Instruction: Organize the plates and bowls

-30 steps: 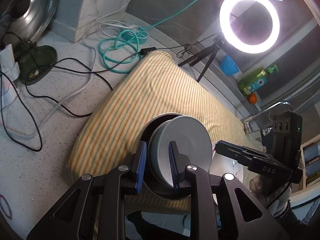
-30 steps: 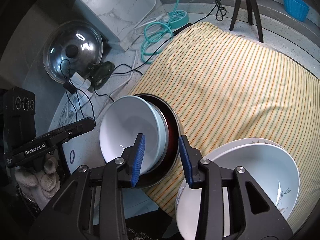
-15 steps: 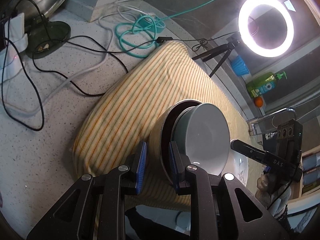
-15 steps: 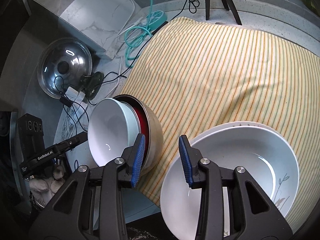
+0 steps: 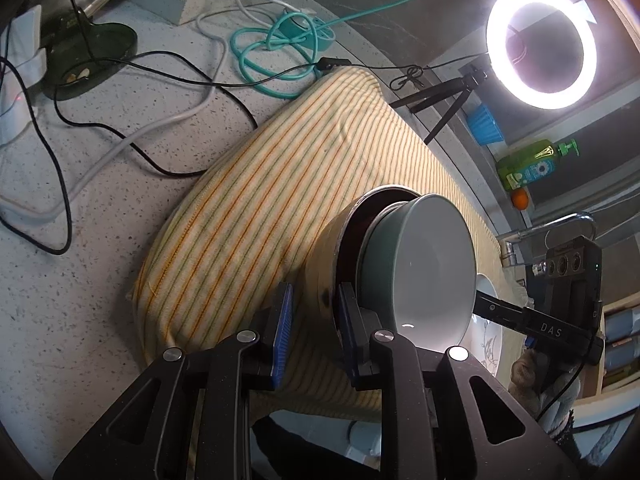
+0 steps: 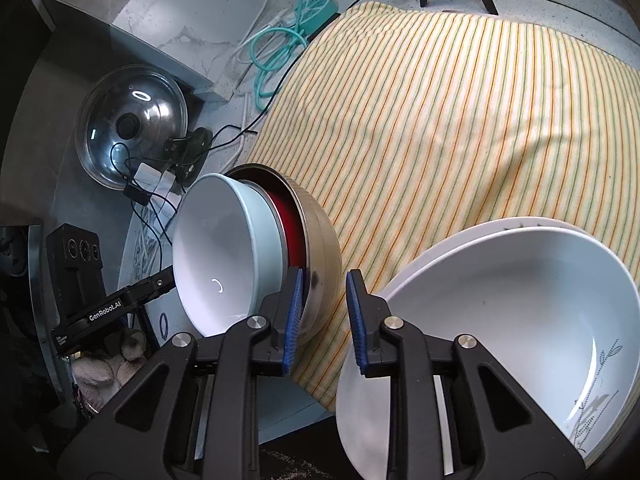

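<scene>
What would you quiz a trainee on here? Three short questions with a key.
1. True or false: the steel bowl is the outermost of the nested stack, with the pale blue bowl innermost.
2. In the right wrist view, what is up and to the left of the stack, against the wall?
A. a kettle
B. a glass pot lid
C. a frying pan
3. Short answer: what colour is the bowl showing between the pale blue bowl and the steel bowl?

Key: 1 true; 2 B; 3 red.
</scene>
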`<act>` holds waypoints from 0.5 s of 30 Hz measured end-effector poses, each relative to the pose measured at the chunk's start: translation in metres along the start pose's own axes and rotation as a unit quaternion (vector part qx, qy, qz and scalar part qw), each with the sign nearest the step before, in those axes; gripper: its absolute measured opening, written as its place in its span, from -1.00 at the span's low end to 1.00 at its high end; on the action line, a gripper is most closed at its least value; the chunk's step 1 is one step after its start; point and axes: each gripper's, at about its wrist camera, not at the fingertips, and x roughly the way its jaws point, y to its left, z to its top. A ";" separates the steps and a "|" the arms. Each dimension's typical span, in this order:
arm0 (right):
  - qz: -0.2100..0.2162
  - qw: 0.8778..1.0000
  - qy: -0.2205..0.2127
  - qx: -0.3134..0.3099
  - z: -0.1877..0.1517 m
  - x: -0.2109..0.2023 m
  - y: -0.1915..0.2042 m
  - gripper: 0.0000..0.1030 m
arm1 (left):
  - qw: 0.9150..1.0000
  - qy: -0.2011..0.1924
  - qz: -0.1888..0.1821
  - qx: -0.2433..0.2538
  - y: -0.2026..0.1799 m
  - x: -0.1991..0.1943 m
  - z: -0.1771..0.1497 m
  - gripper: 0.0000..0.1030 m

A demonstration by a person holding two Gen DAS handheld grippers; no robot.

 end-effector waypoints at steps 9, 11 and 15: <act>0.009 1.000 0.010 0.000 0.001 0.006 0.002 -0.71 | 1.000 0.008 -0.007 0.007 -0.006 0.003 0.002 -0.69; 0.012 1.000 0.012 0.005 0.001 0.006 0.001 -0.71 | 1.000 0.008 -0.008 0.011 -0.008 0.003 0.002 -0.78; 0.000 1.000 0.010 -0.004 0.002 0.004 0.004 -0.72 | 1.000 0.003 -0.001 0.020 -0.012 0.003 0.003 -0.78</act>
